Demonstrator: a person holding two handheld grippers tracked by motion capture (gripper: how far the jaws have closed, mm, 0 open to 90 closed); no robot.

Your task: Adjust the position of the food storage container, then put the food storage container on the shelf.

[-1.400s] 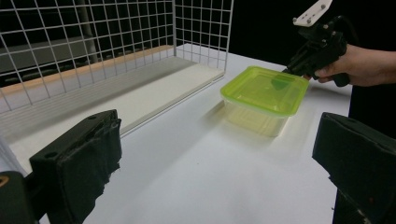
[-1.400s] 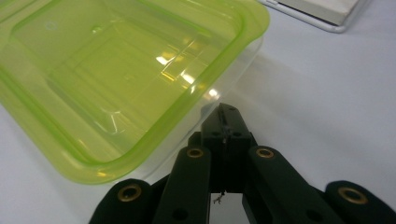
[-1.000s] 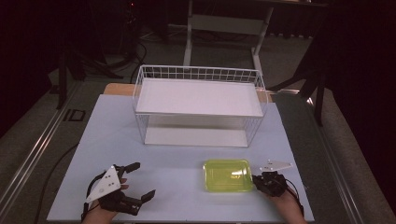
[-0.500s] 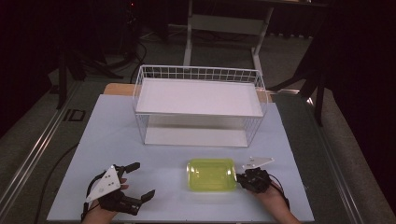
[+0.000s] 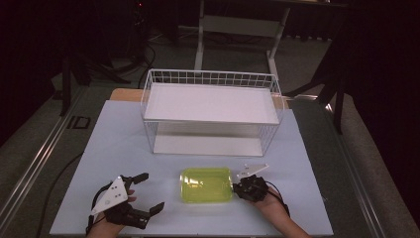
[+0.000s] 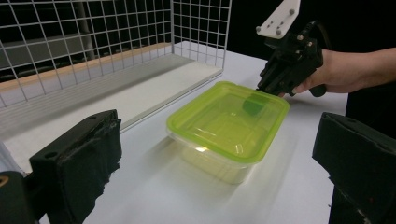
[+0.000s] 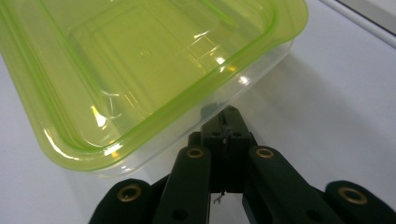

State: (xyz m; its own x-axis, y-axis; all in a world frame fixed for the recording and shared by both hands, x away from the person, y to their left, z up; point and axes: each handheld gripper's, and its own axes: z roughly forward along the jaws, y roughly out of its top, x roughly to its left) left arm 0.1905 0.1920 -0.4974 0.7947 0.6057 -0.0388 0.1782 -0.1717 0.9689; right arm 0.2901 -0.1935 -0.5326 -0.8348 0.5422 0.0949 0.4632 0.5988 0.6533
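A translucent yellow-green lidded container [image 5: 205, 185] lies on the pale blue table near its front edge. My right gripper [image 5: 236, 189] is at the container's right end, its jaws shut together and their tips touching the clear side wall just under the lid's rim [image 7: 227, 114]. Nothing is between the jaws. In the left gripper view the same container [image 6: 229, 123] sits ahead, with the right gripper [image 6: 262, 87] at its far end. My left gripper [image 5: 148, 192] rests at the front left of the table, open and empty, its black fingers [image 6: 79, 163] wide apart.
A white wire basket [image 5: 210, 78] with a flat white shelf inside stands across the back middle of the table [image 5: 119, 144]. Its front mesh [image 6: 93, 42] is close behind the container. Dark floor, stands and cables surround the table.
The right gripper and the container at its tips have slid leftward along the table's front. The left gripper has stayed where it was.
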